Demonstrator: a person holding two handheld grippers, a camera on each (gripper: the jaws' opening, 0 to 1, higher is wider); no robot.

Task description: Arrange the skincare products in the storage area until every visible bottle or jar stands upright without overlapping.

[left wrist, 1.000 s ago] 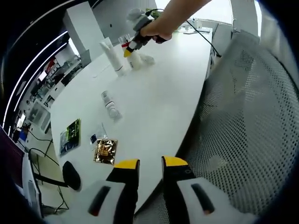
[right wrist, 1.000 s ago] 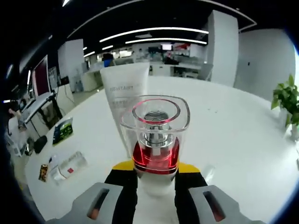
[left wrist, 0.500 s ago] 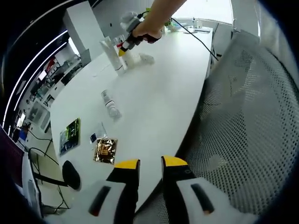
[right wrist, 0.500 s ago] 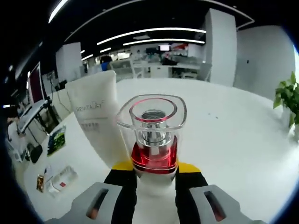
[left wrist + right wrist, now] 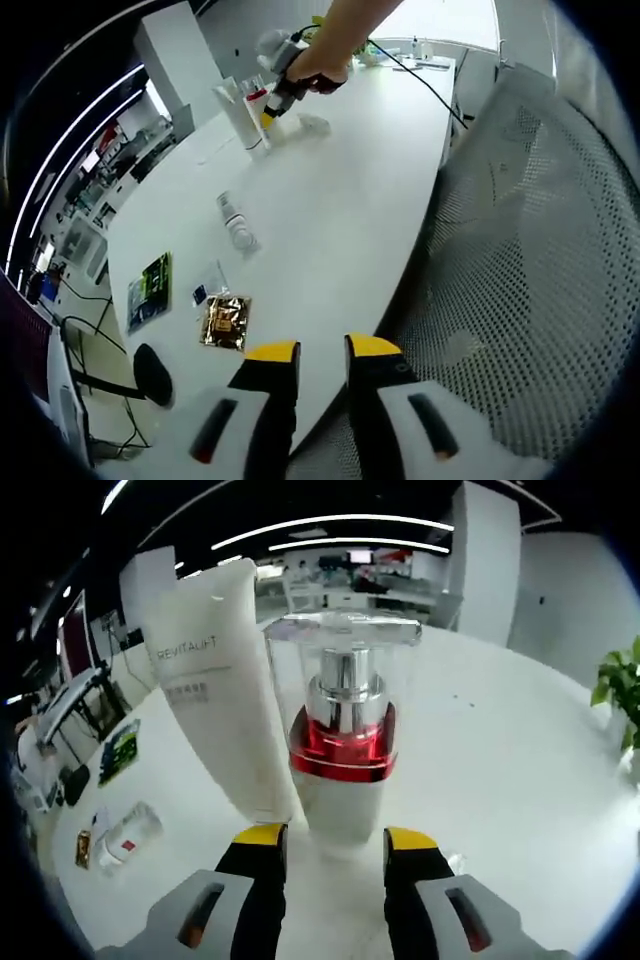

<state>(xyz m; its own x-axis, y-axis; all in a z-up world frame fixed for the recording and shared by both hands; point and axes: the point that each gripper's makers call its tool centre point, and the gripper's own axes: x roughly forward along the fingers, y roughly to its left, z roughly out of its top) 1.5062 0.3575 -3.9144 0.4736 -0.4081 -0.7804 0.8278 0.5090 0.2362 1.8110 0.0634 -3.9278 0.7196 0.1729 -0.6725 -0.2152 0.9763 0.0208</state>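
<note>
pump bottle [image 5: 343, 750] upright beside tube [image 5: 225, 690]

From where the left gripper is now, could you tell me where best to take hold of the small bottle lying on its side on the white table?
Probably across the middle of its round body. The lying bottle points its long axis roughly away from the left gripper, so the jaws could straddle it from above, one each side. The table around it looks bare, leaving room to come down.

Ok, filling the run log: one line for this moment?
pump bottle: upright beside tube | right hand-held gripper: open | small bottle: lying
</note>
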